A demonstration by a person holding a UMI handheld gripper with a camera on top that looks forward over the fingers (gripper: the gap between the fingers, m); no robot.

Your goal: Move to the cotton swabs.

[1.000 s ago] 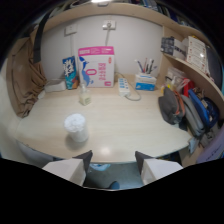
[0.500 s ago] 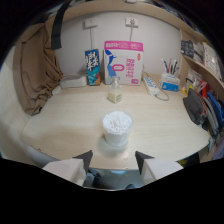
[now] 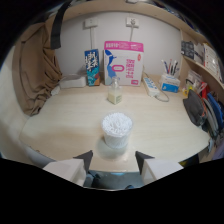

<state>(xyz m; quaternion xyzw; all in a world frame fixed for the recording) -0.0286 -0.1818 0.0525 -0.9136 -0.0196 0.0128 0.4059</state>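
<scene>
jaws (image 3: 114,156): spread wide, nothing pinched; two dark tips low in view, gap betw them empty.
swabs (image 3: 117,129): clear round tub packed w/ white cotton swabs, upright on counter, just ahead of the jaws, lined up w/ the gap, not touching either tip.
counter (image 3: 65,125): pale wood top, front edge right by the jaws; carries everything below.
bottle (image 3: 115,92): small, yellowish contents, upright, beyond the swabs on abt the same line, well apart from them.
pink box (image 3: 124,63): tall pink/white carton, stands against back wall, behind the bottle.
blue box (image 3: 92,67): narrower dark-blue carton, upright, just beside the pink box on its left.
white box (image 3: 73,81): low, flat, by the wall, left of blue box; contents can't tell.
power strip (image 3: 152,86): white, lies on counter right of pink box, angled toward the far right corner; cord runs off it.
pen cup (image 3: 170,79): holder w/ pens/brushes sticking up, right of the strip, near the wall.
cloth (image 3: 35,75): brown fabric hanging at left, bunched down onto the counter's left end.
shelf (image 3: 205,60): at right wall, holds assorted small items, too small to tell.
bag (image 3: 196,111): dark, at the counter's right end below the shelf.
sockets (image 3: 132,22): white wall plates above the boxes.
</scene>
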